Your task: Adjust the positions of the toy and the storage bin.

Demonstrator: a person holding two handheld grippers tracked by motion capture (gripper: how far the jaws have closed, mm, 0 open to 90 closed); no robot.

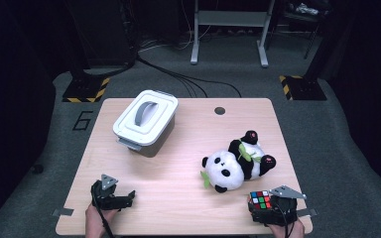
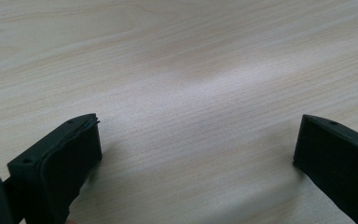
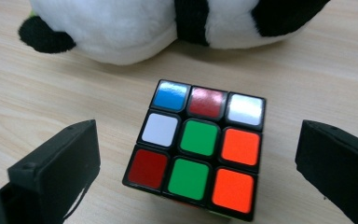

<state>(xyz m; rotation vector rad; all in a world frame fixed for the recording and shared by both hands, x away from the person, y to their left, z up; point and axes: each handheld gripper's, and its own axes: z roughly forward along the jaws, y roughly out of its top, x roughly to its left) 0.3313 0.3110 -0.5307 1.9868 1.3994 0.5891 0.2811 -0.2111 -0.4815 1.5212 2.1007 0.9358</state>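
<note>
Left hand-held gripper (image 1: 124,199): it is held low over the near left corner of the counter (image 1: 188,124), jaws spread wide apart with nothing between them; in the left gripper view only bare wood grain is seen beyond the jaws.

Storage box (image 1: 145,122): a white lidded box with a grey handle is set on the far left of the counter, well apart from both hand-held grippers.

Plush panda (image 1: 237,162): it is laid on its back right of centre, just beyond the cube but apart from it, a strip of bare wood being seen between them in the right gripper view.

Puzzle cube (image 3: 198,148): it is placed at the near right edge of the counter, directly ahead of the right hand-held gripper and between its two jaws, untouched by either.

Right hand-held gripper (image 3: 193,161): jaws are held apart, one on each side of the cube, with a gap left on both sides.

Deciding relation: the cube is squarely bracketed, so only a closing is judged to be needed; the right hand is far nearer than the left.

Cube axis: none is longer, but the cube is turned slightly askew to the jaws.

Cube appearance: a black frame with glossy stickers is shown, scrambled; blue, dark red and white in the far row, white, green and orange in the middle, dark red, green and orange nearest.
</note>
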